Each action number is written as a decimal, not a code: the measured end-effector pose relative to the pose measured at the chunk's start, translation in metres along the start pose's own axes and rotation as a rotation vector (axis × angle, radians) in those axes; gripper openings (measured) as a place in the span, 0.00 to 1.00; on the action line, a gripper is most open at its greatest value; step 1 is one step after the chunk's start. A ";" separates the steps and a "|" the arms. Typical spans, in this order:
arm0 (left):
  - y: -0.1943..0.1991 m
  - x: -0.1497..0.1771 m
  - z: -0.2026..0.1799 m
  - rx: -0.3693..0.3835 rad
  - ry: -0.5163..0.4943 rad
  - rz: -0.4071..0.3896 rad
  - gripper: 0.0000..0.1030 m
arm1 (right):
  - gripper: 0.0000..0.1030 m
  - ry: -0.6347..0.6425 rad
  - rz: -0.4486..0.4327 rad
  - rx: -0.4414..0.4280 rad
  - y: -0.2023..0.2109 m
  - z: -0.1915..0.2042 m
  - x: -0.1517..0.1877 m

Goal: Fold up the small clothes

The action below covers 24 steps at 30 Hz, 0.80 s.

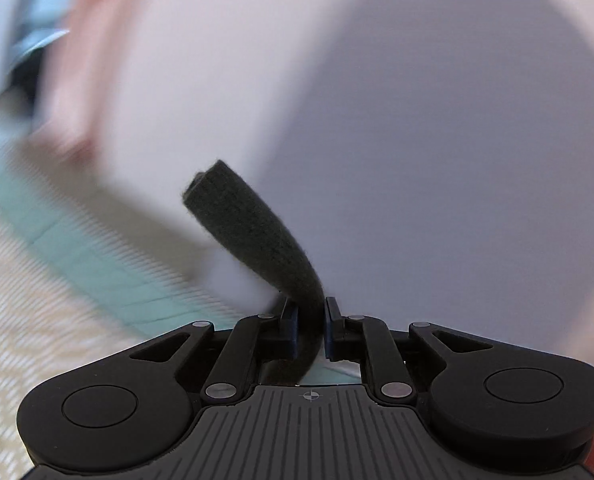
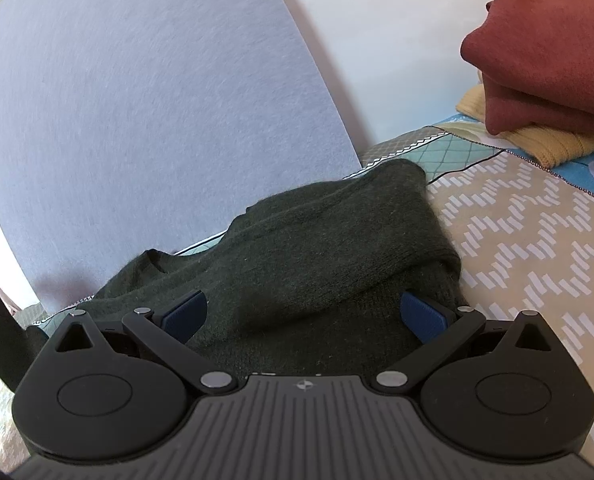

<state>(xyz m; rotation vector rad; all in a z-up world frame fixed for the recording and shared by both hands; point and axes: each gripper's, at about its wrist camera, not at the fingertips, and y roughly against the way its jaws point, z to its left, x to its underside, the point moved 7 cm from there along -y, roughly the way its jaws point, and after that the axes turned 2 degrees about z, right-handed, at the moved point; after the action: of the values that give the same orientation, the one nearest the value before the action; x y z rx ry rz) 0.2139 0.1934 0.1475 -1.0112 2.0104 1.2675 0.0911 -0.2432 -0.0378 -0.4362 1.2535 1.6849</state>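
I have the left hand-held gripper (image 1: 311,328) clamped on 1 narrow end of the dark green garment (image 2: 317,256), lifted off the patterned bedspread (image 2: 537,240). My right hand-held gripper (image 2: 305,316) stands wide open over the bunched body, pads not pressing. The garment looks only partly folded. A red garment (image 2: 545,56) and yellow one (image 2: 537,142) sit stacked beyond, apparently done.

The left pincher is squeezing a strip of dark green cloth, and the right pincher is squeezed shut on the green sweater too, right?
Not quite. The left gripper does pinch the dark green strip, but the right gripper is open: the right wrist view shows its blue pads spread wide over the green sweater.
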 end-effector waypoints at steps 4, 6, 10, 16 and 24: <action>0.035 0.035 -0.129 0.222 -0.351 0.032 0.83 | 1.00 -0.004 0.002 -0.002 0.000 0.000 0.000; 0.051 0.060 -0.171 0.302 -0.493 0.035 0.98 | 1.00 -0.007 0.002 -0.003 0.000 0.000 0.000; 0.054 0.091 -0.200 0.313 -0.599 0.069 1.00 | 1.00 -0.018 0.002 -0.010 0.001 -0.001 0.000; 0.030 0.106 -0.166 0.178 -0.557 0.149 1.00 | 1.00 -0.026 0.005 -0.015 0.001 -0.001 0.000; 0.000 0.129 -0.096 0.060 -0.398 0.240 1.00 | 1.00 -0.010 0.089 0.034 0.006 -0.002 -0.006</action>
<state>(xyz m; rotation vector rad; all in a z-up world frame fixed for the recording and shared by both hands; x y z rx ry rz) 0.1350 0.0664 0.0872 -0.4506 1.8774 1.3946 0.0884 -0.2480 -0.0314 -0.3558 1.3096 1.7353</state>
